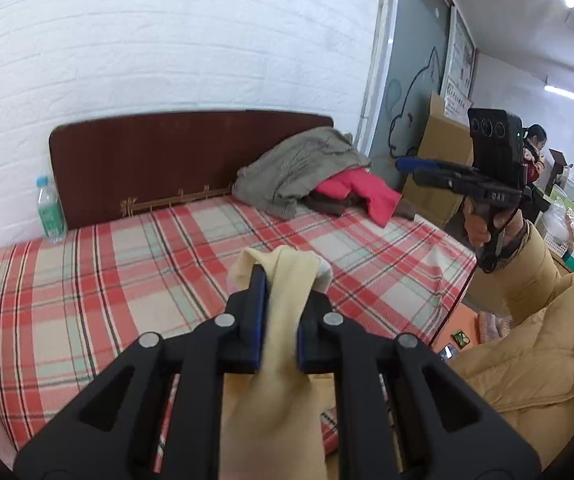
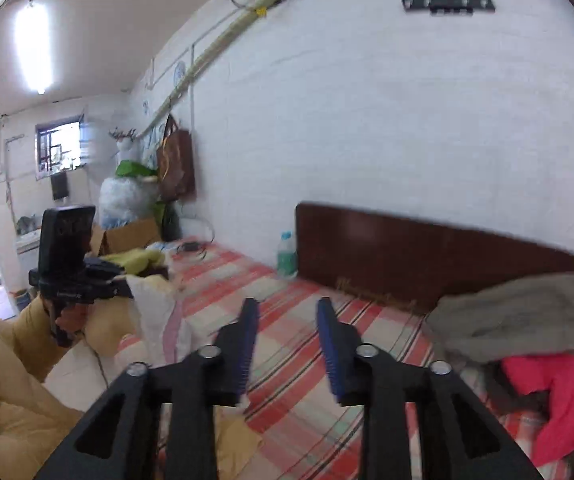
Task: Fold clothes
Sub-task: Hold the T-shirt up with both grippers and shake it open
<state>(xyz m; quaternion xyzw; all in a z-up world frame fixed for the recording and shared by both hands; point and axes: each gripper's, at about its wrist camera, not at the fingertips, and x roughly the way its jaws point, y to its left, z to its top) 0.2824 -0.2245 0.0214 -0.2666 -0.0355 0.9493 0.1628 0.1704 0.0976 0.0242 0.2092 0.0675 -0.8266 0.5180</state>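
My left gripper (image 1: 287, 280) is shut on a cream garment (image 1: 283, 360), which bunches over the fingertips and hangs down between the arms, lifted above the plaid bed sheet (image 1: 127, 264). In the right wrist view the left gripper (image 2: 121, 286) holds that cream cloth (image 2: 155, 308) at the left. My right gripper (image 2: 287, 306) is open over the bed with nothing between its blue pads; in the left wrist view the right gripper (image 1: 407, 170) hangs in the air at the right. A grey garment (image 1: 299, 168) and a red garment (image 1: 359, 192) lie piled by the headboard.
A dark wooden headboard (image 1: 167, 156) stands against the white brick wall, with a water bottle (image 1: 50, 210) at its left end. Cardboard boxes (image 1: 439, 160) stand beyond the bed's right edge. Another person (image 1: 535, 148) is far back. A tan padded sleeve (image 1: 535, 272) carries the right gripper.
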